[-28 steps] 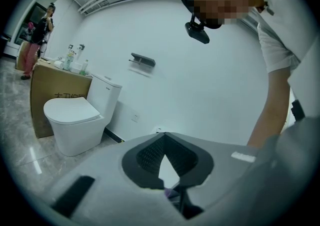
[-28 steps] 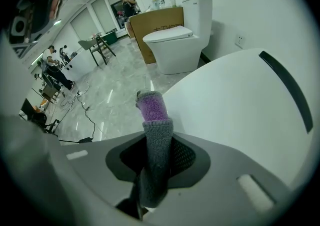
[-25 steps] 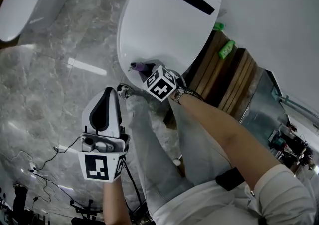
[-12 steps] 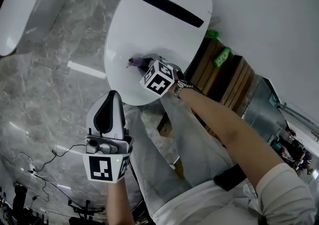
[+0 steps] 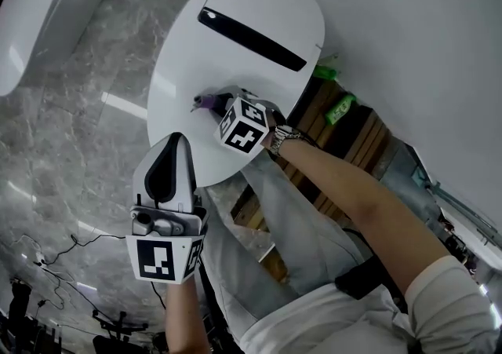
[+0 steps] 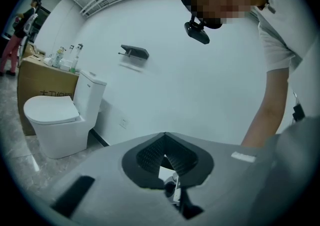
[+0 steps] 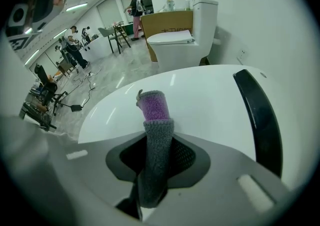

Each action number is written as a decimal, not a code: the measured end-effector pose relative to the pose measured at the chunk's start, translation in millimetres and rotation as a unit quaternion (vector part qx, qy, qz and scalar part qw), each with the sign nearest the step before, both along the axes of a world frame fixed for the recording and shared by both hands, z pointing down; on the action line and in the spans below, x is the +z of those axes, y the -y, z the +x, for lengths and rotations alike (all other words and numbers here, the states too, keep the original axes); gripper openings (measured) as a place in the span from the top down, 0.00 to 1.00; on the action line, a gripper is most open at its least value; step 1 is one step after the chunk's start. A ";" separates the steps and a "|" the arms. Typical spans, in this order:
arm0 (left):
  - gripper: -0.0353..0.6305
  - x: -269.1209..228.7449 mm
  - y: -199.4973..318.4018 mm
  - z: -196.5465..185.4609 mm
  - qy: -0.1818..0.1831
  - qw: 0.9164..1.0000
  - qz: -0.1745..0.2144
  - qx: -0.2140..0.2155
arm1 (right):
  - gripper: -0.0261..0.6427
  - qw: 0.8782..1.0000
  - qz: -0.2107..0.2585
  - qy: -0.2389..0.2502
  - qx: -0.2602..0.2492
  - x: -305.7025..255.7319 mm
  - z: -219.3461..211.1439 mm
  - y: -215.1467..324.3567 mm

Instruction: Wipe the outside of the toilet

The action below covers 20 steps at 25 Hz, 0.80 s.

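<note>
The right claw (image 7: 158, 142) is squeezed tight on a gray and purple cloth (image 7: 154, 107). The tip of the cloth rests on the lid of the white toilet (image 5: 235, 70). The left claw (image 5: 176, 140) is closed on nothing and hangs near the toilet's front. The cloth sticks out long and floppy. If it gets pushed hard, I think it may bend or slip out, and the claw could scrape the lid.

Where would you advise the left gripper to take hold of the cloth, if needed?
Probably the purple end of the cloth, which stands free beyond the right gripper shut on its grey part; approach from the tip side, jaws across its width.
</note>
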<state>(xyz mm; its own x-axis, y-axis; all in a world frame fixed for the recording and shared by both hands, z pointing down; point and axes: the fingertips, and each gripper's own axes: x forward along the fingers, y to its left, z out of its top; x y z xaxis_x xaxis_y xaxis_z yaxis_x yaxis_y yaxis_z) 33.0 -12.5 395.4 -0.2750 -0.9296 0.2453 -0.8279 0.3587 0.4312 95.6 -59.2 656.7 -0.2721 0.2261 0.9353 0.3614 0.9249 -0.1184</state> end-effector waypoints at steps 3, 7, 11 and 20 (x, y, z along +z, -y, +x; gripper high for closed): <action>0.94 -5.8 23.8 -0.3 0.007 1.000 0.000 0.001 | 0.82 1.000 0.004 0.000 0.003 -3.6 -5.7 27.7; 0.94 -7.9 38.2 2.3 0.005 1.000 -0.006 -0.010 | 0.82 1.000 0.005 -0.004 0.015 -9.2 -10.2 56.3; 0.94 -7.1 57.2 5.0 0.001 1.000 -0.009 -0.019 | 0.82 1.000 0.029 -0.008 0.008 -14.0 -16.2 91.5; 0.94 -18.1 131.6 20.0 0.001 1.000 0.006 -0.005 | 0.82 0.999 0.038 -0.032 0.018 -23.8 -15.2 155.3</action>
<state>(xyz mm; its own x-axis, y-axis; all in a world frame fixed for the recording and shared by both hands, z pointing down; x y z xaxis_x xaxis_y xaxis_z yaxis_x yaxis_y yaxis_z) 53.0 -144.2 377.3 -0.2856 -0.9294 0.2339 -0.8248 0.3626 0.4338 80.4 -214.5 633.0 -0.2173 0.1456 0.9652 0.3215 0.9443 -0.0701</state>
